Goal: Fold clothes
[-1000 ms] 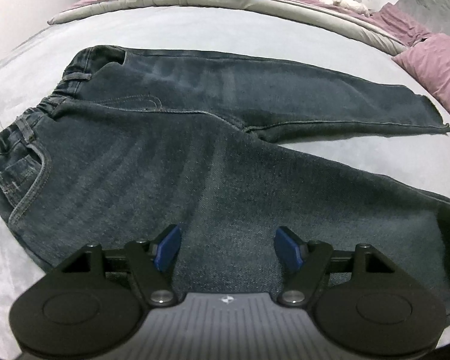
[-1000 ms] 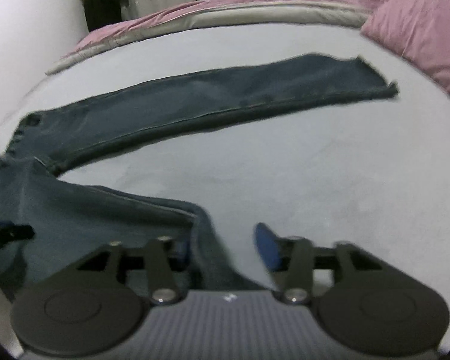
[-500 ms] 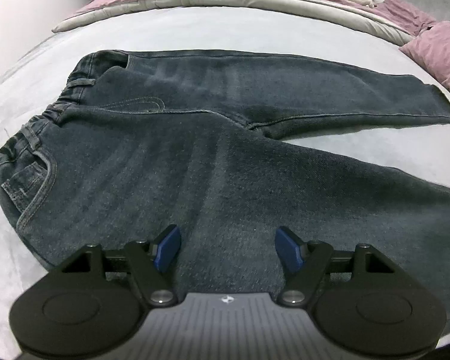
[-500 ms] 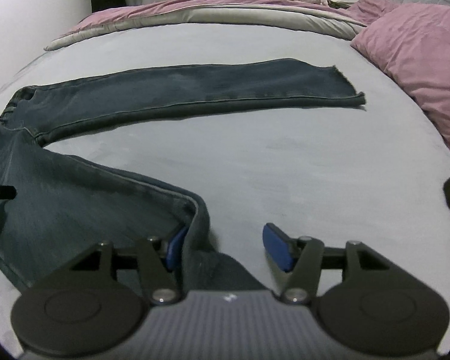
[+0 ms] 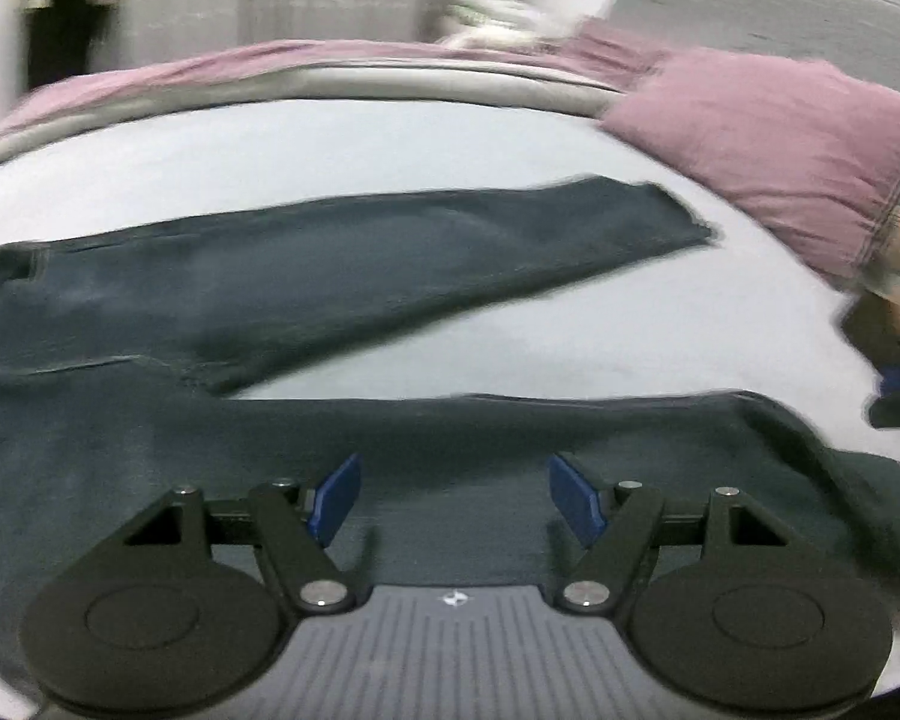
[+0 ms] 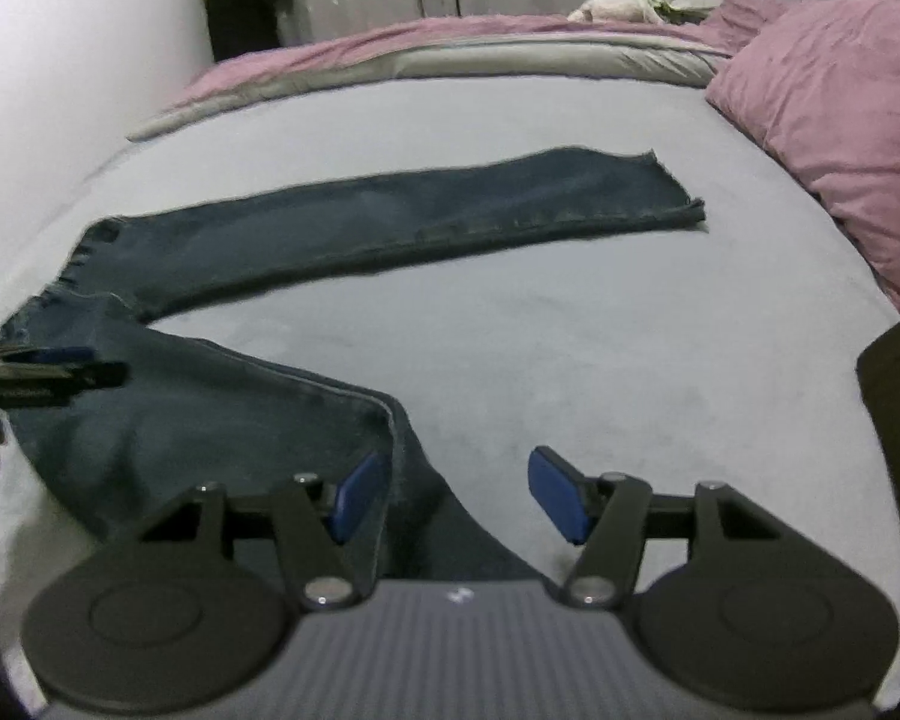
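Denim jeans lie spread on the grey bed sheet, legs splayed apart in a V: the far leg runs flat toward the pink pillow, the near leg crosses just in front of both tools. The left gripper hangs over the near leg's thigh with its blue pads set wide and nothing pinched between them. The right gripper sits at the hem end of that same leg; its jaws have just been opening, and though the cuff's edge lies between the blue pads, neither appears to press on it (the cloth runs close beside the left-hand pad, so I cannot fully rule out contact).

The step in hand looks like bringing the near leg over onto the far one. To do it well, both tools should bite the outer seam of the near leg, one near the hip and one at the cuff, taking both layers. Lift only enough to clear the sheet, carry the leg across with even tension, and lay seam on seam so the hems meet. The left view is smeared, so alignment is better judged from the right.
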`<state>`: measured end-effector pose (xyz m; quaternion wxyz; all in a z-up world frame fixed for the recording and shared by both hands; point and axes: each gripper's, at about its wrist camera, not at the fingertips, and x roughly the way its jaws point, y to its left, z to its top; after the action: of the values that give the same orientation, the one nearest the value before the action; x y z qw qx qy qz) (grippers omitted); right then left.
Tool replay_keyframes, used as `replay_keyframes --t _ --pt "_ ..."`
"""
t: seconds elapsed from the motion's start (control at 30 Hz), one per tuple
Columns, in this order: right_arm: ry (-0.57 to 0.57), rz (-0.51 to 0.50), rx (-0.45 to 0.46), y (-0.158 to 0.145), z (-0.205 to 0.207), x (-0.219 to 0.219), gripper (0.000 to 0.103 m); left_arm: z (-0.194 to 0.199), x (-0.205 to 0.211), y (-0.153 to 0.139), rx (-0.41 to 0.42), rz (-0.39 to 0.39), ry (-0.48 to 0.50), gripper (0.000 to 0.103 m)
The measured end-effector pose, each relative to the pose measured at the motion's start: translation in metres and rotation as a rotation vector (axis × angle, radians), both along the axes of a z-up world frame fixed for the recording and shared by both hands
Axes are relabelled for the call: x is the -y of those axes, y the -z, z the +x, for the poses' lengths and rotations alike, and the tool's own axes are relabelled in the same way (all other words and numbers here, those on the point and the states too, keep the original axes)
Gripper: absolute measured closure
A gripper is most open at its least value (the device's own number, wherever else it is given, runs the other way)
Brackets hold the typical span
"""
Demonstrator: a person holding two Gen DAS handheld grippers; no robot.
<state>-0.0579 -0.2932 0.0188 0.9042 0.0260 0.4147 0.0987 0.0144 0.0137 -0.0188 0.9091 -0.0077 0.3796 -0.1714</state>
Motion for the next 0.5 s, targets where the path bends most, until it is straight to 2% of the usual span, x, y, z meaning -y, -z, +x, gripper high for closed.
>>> replay_keyframes --t 0.13,0.27,0.5 --pt "-0.018 -0.013 0.009 -0.009 -0.015 0.013 0.045 -0.002 0.035 0.002 -0.034 -0.052 0.124 0.033" --pt "-0.080 -0.015 0.000 -0.006 -0.026 0.027 0.044 -0.004 0.065 0.004 -0.068 -0.094 0.207 0.034" --pt "-0.270 -0.018 -0.012 -0.002 -0.059 0.017 0.045 -0.005 0.101 0.010 -0.103 -0.165 0.317 0.049"
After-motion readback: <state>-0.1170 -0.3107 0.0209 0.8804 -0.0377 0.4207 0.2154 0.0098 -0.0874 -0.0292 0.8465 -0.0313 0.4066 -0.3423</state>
